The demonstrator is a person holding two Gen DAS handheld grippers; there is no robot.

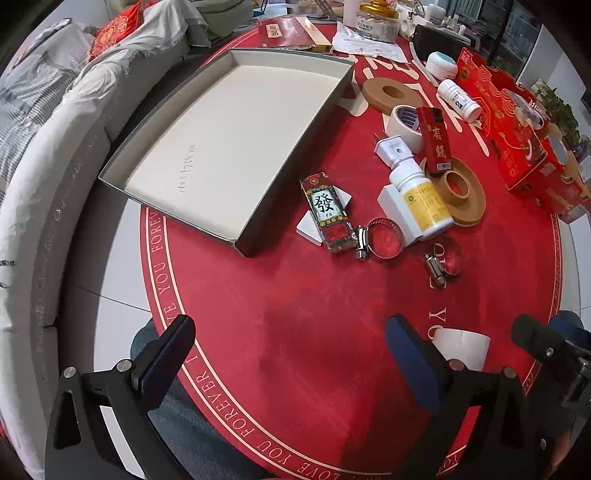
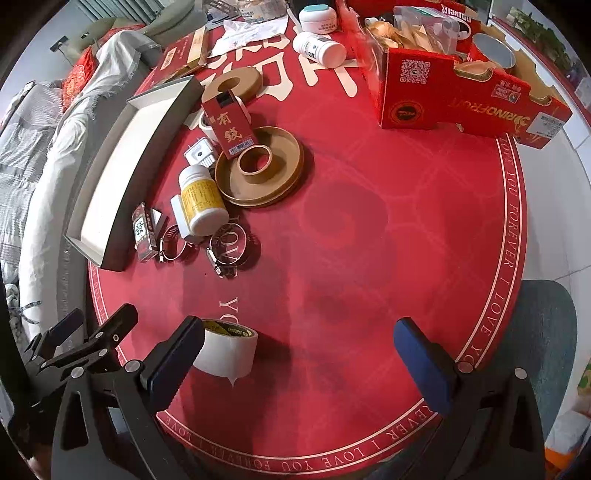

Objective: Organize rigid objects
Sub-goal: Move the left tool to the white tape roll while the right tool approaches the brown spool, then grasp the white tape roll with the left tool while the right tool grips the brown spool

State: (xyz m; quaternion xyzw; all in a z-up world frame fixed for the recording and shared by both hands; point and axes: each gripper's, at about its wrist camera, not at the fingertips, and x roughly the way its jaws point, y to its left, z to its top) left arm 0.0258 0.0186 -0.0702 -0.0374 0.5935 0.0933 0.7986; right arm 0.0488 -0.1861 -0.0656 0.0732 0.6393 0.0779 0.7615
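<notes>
An empty grey tray with a white floor (image 1: 236, 122) lies at the left of the red round table; it also shows in the right wrist view (image 2: 110, 184). Right of it lie a mahjong-print box (image 1: 327, 212), a white bottle with a yellow label (image 1: 419, 195), two metal hose clamps (image 1: 384, 238) (image 1: 445, 264), a red box (image 1: 436, 138), a white plug (image 1: 393, 149) and wooden rings (image 1: 463, 192). A white tape roll (image 2: 227, 347) stands by my right gripper's left finger. My left gripper (image 1: 290, 354) and right gripper (image 2: 303, 358) are open and empty above the table's near side.
A red fruit carton (image 2: 461, 99) stands at the back right. A second white bottle (image 2: 319, 48), a cream jar (image 2: 317, 16), another tape roll (image 1: 404, 122) and papers lie at the back. A grey sofa with cushions (image 1: 44, 122) runs along the left.
</notes>
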